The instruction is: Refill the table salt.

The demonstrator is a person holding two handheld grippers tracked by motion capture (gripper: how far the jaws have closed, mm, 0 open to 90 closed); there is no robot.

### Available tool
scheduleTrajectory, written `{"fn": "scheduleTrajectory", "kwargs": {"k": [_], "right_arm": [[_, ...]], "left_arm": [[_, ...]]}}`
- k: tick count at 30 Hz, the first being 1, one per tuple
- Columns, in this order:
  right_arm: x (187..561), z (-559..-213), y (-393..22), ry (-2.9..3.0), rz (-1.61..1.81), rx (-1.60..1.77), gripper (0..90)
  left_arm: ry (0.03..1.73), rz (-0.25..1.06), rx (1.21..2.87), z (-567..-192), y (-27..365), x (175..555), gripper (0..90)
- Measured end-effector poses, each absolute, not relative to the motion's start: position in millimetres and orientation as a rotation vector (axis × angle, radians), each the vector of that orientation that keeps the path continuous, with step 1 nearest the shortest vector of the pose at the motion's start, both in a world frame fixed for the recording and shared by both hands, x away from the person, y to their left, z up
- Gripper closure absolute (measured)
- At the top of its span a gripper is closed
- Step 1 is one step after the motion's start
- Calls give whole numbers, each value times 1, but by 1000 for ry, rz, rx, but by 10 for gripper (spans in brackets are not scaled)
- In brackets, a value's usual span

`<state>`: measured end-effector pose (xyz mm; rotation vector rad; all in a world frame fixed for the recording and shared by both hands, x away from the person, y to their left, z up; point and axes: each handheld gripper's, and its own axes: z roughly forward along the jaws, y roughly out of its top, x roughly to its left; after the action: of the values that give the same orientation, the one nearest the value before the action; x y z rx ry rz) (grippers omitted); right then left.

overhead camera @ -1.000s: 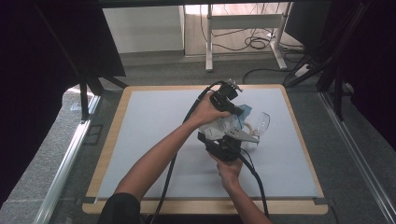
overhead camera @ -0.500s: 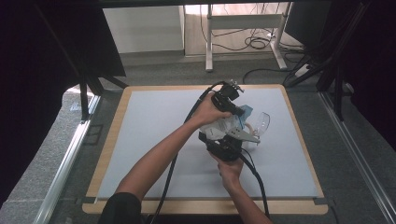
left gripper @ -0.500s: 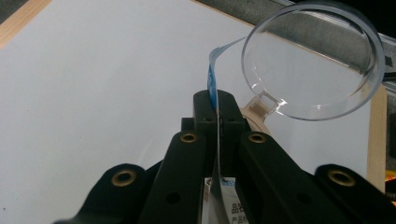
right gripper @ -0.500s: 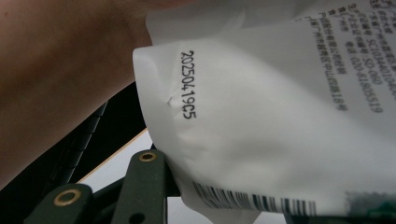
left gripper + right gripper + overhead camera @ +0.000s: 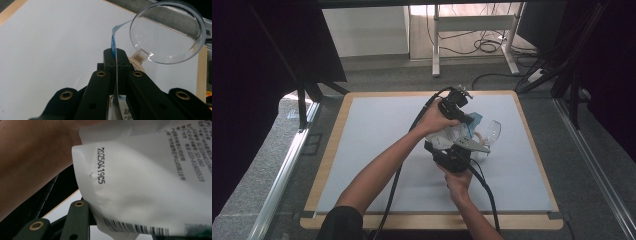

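The left gripper (image 5: 115, 56) has its jaws pressed fully together on the thin blue top edge of a white plastic packet (image 5: 113, 45), which runs up between them as a narrow strip. The right gripper (image 5: 455, 156) has its jaws partly closed around the lower body of the same packet (image 5: 150, 185), whose printed date code and barcode hang just above its left jaw; whether the pads actually press on the film I cannot tell, since the packet covers the tips. Seen from the high view, the packet (image 5: 455, 132) is held up between the two grippers, near the middle of the worktop (image 5: 377, 135) and a little to its right, the left gripper (image 5: 457, 107) at the far end and the right one at the near end. Just beyond the left jaws lies a clear round dish (image 5: 168, 31) with a pale wooden piece (image 5: 137, 63) at its rim, resting on the white mat. My reading is that the packet is being torn or pulled open at its blue edge: the grip at both ends is set, but the edge looks intact. Opening it, and probably emptying it towards the dish, is left to do.
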<state>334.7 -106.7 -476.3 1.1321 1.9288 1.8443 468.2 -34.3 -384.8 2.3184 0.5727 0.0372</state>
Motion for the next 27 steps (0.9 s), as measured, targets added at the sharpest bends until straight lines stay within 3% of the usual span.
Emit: {"fn": "scheduleTrajectory", "kwargs": {"k": [27], "right_arm": [[337,-476,-107,1930,1848,1137,639]], "left_arm": [[577,34,2322,-386,-35,471,898]]}}
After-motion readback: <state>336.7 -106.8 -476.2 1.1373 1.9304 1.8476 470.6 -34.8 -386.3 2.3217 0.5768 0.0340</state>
